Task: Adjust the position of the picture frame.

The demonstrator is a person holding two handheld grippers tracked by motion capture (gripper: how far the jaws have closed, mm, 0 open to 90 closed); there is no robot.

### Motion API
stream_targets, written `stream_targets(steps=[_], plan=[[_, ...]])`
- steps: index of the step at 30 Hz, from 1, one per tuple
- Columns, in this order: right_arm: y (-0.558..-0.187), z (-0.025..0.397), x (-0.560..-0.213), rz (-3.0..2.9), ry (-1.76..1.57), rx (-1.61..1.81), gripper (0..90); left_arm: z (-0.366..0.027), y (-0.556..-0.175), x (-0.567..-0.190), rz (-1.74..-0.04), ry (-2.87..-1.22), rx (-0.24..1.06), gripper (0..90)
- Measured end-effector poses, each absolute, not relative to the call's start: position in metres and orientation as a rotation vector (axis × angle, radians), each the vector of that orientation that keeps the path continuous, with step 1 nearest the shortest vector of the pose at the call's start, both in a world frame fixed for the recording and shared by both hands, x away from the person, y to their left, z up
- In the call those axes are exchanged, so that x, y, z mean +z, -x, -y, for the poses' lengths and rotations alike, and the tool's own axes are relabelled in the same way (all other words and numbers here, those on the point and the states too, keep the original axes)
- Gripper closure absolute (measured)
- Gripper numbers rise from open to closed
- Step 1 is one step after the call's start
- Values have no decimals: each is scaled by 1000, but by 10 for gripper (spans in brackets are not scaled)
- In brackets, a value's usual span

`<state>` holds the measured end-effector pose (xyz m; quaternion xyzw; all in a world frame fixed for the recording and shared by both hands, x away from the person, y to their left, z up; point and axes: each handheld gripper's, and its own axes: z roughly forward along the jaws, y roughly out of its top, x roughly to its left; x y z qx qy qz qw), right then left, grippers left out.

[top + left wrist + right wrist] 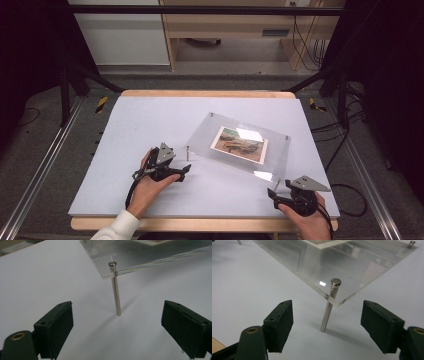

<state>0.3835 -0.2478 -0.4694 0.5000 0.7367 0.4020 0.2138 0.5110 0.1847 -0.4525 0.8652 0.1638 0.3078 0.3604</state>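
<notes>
**A:** While both hands sit near the front edge of the table (pixel 125 130), where's the clear frame right now?

**B:** The acrylic frame (pixel 220 131) stands on the white table top, right of the middle and turned at an angle, closer to the right edge than the left. It's raised on thin metal legs, and there's a photo (pixel 239 144) sandwiched in it, lying flat.

**A:** And the tongs?

**B:** The left gripper (pixel 184 172) is spread wide, nothing between its jaws. It sits just beside the frame's near-left corner. In the left gripper view, that corner's metal leg (pixel 116 290) stands upright on the table ahead of the jaws, roughly centred between them but not touched.

**A:** Same on the other side?

**B:** Pretty much. The right gripper (pixel 278 196) is also wide apart and empty, near the table's front right corner, pointed at the frame's near-right corner. In the right gripper view, the leg (pixel 329 305) there looks tilted, with its cap poking up through the acrylic, and it's ahead of the jaws with a clear gap to each pad.
</notes>
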Motion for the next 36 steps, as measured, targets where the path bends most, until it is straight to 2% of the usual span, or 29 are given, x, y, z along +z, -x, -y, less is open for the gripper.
stream_targets(steps=[22,28,29,30,35,36], plan=[[-388,244,-474,-2031,-1408,1138,430,-175,-505,-453,-450,-2237,797,212],[-395,245,-475,-2017,-1411,1159,565,-175,-507,-454,-467,-2220,767,279],[-395,245,-475,-2017,-1411,1159,565,-175,-507,-454,-467,-2220,767,292],[-397,245,-476,-2015,-1418,1174,613,-175,-509,-454,-480,-2209,745,309],[-401,246,-479,-2028,-1430,1199,724,-171,-514,-454,-496,-2189,704,375],[-401,246,-479,-2028,-1430,1199,724,-171,-514,-454,-496,-2189,704,386]])
